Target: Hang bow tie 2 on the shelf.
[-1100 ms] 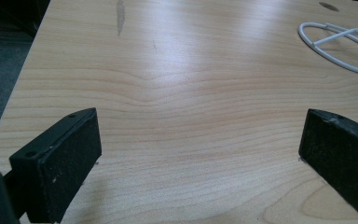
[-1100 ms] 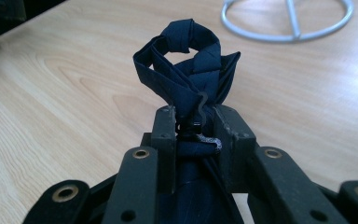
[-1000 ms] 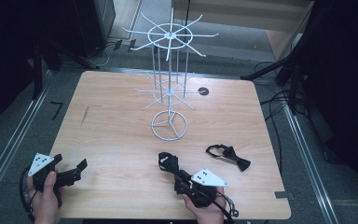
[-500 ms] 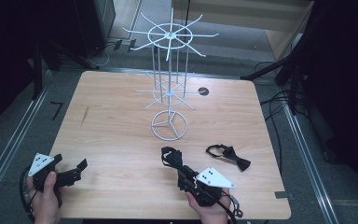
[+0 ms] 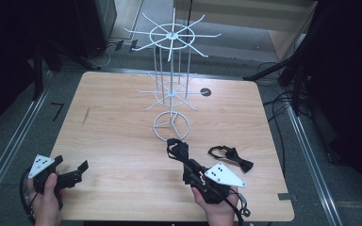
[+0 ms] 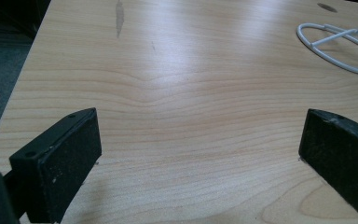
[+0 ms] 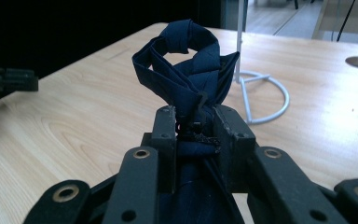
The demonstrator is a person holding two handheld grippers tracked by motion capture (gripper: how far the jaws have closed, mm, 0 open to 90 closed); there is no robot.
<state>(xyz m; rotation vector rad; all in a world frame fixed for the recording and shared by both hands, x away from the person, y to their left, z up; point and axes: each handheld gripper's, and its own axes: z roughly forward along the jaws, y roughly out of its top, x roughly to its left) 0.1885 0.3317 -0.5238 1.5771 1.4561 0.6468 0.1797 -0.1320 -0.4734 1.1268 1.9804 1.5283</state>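
1. Navy fabric, folded and looped: a bow tie [image 7: 186, 70] sits in the right gripper [image 7: 195, 126], whose jaws are closed narrow on its knot; in the high view it lies lower centre, just below the white wire rack [image 5: 170, 84].
2. It looks light, soft and floppy, so the loop would likely sag; the firm knot seems the best hold.
3. A second bow tie [image 5: 231, 156] lies flat on the wooden table [image 5: 113, 132], to the right.
4. The left gripper [image 6: 200, 140] hangs wide and empty, lower left.
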